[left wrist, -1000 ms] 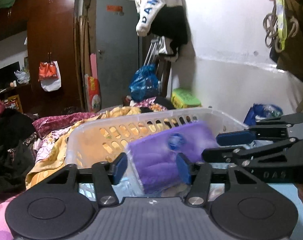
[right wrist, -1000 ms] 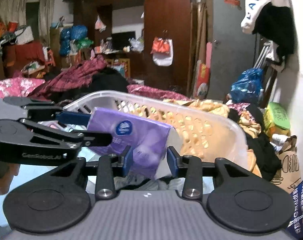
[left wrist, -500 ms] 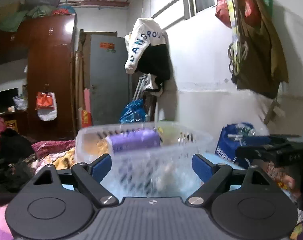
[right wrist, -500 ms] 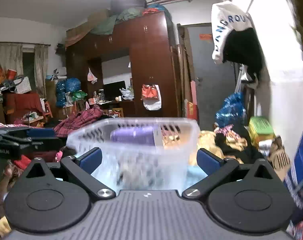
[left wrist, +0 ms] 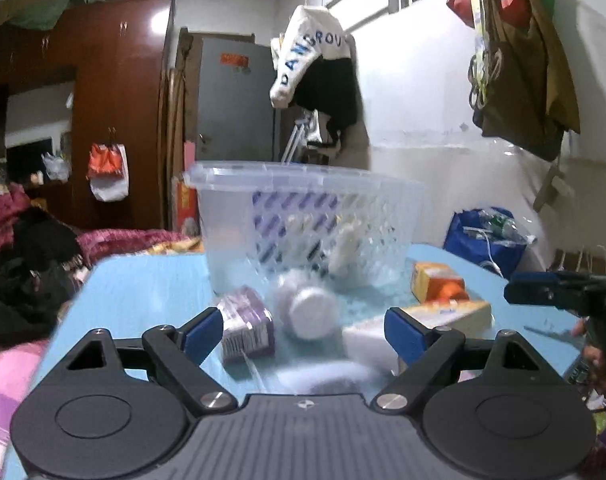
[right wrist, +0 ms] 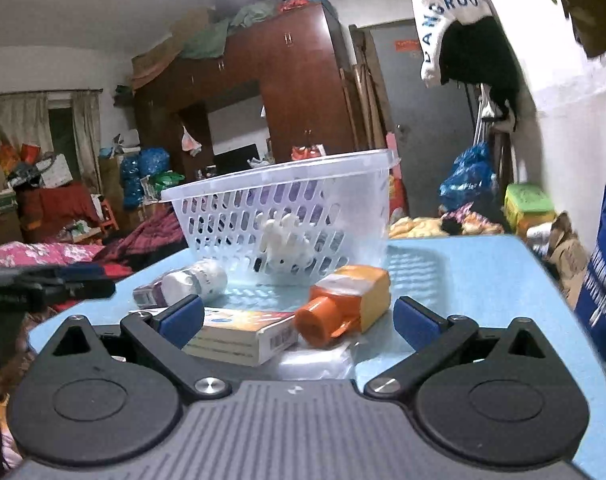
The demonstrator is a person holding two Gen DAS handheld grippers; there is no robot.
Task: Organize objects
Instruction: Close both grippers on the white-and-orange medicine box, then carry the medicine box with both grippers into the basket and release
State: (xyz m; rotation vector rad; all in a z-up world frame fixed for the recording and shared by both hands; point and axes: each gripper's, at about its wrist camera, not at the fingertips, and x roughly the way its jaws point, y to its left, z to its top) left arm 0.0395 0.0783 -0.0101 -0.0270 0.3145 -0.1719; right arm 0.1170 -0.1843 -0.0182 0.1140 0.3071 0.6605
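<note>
A clear plastic basket (left wrist: 231,216) stands on the light blue table (left wrist: 143,288). A purple tissue pack (left wrist: 293,216) and a white soft toy (right wrist: 283,240) show through its holes. In front of it lie a small purple packet (left wrist: 245,328), a white bottle (left wrist: 309,310), an orange bottle (right wrist: 343,308) and a flat box (right wrist: 239,334). My left gripper (left wrist: 303,332) hovers low over the packet and white bottle, open and empty. Over the box and orange bottle, my right gripper (right wrist: 299,320) is open wide, holding nothing.
A crumpled clear plastic bag (right wrist: 315,360) lies at the table's near edge. A blue bag (left wrist: 483,236) stands against the white wall on the right. Clothes hang above on the wall. A bed with heaped fabric and a dark wardrobe fill the left.
Both grippers were shut on the purple tissue pack above the basket. They let it go into the basket, opened wide, and drew back and down to the table's near side.
</note>
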